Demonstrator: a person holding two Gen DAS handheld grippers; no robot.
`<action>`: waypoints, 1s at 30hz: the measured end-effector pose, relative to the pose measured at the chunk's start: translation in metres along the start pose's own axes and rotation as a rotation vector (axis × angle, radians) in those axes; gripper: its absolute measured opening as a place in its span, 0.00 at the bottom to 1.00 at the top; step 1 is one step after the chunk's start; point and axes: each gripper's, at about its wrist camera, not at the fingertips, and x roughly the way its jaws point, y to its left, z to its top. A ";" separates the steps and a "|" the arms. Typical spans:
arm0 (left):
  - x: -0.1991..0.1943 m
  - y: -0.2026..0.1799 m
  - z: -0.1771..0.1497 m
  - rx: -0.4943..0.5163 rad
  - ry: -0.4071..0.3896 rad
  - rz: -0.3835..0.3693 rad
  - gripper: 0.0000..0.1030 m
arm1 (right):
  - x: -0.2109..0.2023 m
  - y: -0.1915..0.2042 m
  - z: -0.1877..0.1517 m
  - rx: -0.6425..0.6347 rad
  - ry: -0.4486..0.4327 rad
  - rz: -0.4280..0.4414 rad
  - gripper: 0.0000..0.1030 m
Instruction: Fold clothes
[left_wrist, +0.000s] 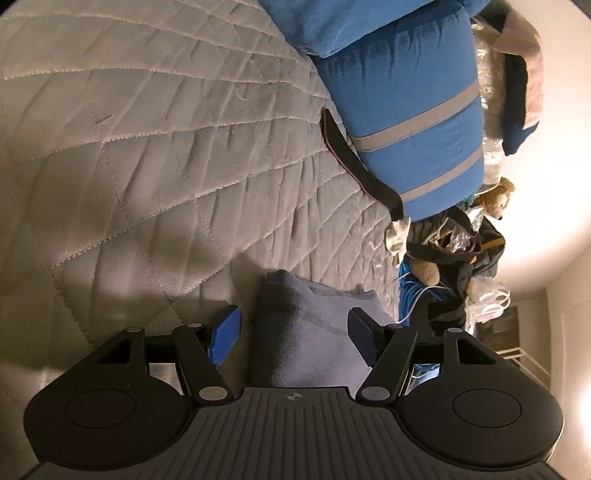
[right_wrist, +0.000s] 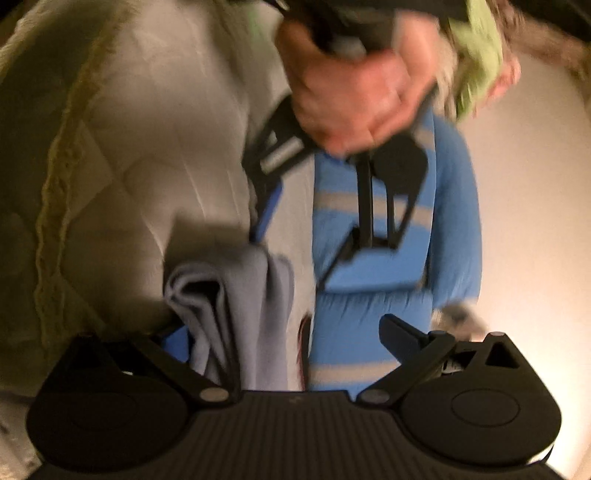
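Observation:
A folded grey-lavender cloth (left_wrist: 306, 332) lies on the quilted bed between the fingers of my left gripper (left_wrist: 295, 338). Its jaws stand partly apart; a gap shows at the left blue pad (left_wrist: 225, 336), and the right pad sits at the cloth's edge. In the blurred right wrist view the same cloth (right_wrist: 229, 295) bunches in folds beside the left finger of my right gripper (right_wrist: 288, 338), whose jaws stand wide. Just beyond it a hand (right_wrist: 351, 96) holds the left gripper (right_wrist: 291, 251) over the cloth's far end.
A beige quilted bedspread (left_wrist: 147, 147) covers the bed. A rolled blue blanket with grey stripes (left_wrist: 406, 110) lies at the far side beside a dark strap (left_wrist: 354, 162). Plush toys and bags (left_wrist: 454, 243) crowd the bed's right end, against a pale wall.

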 end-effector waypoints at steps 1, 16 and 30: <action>0.000 0.001 0.001 -0.009 0.005 -0.007 0.61 | 0.001 0.000 -0.001 -0.012 -0.021 0.005 1.00; 0.024 -0.009 0.004 -0.029 0.092 -0.026 0.21 | 0.006 -0.054 -0.025 0.179 -0.095 0.127 0.08; 0.039 -0.019 0.022 -0.003 0.081 -0.019 0.10 | -0.021 -0.052 -0.031 0.224 -0.171 0.166 0.00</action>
